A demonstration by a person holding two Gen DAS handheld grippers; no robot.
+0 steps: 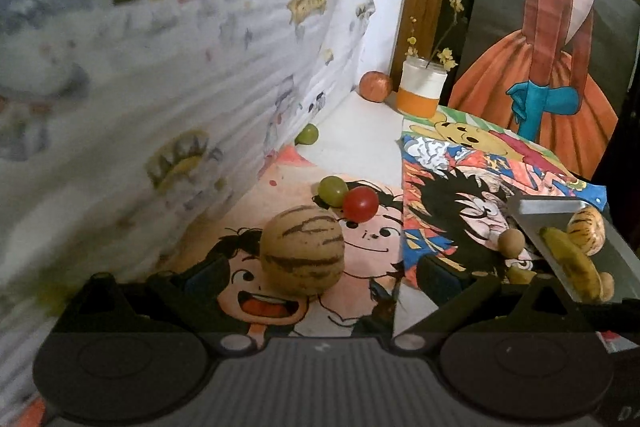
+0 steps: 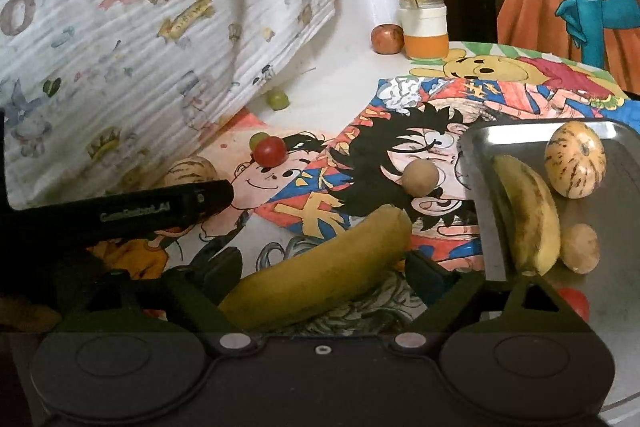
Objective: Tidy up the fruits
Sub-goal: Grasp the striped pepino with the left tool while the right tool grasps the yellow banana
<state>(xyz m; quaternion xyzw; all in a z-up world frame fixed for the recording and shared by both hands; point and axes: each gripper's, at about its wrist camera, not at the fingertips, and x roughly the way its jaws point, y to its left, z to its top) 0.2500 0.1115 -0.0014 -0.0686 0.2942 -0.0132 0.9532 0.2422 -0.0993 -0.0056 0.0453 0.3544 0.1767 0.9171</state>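
Your right gripper (image 2: 324,267) stood with its jaws wide, a loose banana (image 2: 320,267) lying between them but, as far as I could tell, not yet pinched. Just to its right sat the metal tray (image 2: 512,135), already holding a banana, a striped melon and a small brown fruit. Your left gripper (image 1: 320,275) was also open, framing a striped melon (image 1: 303,251) on the cartoon mat (image 1: 280,307). Best practice here would have been to centre the banana's thick middle between the pads, close gently, then lift clear of the tray's rim.
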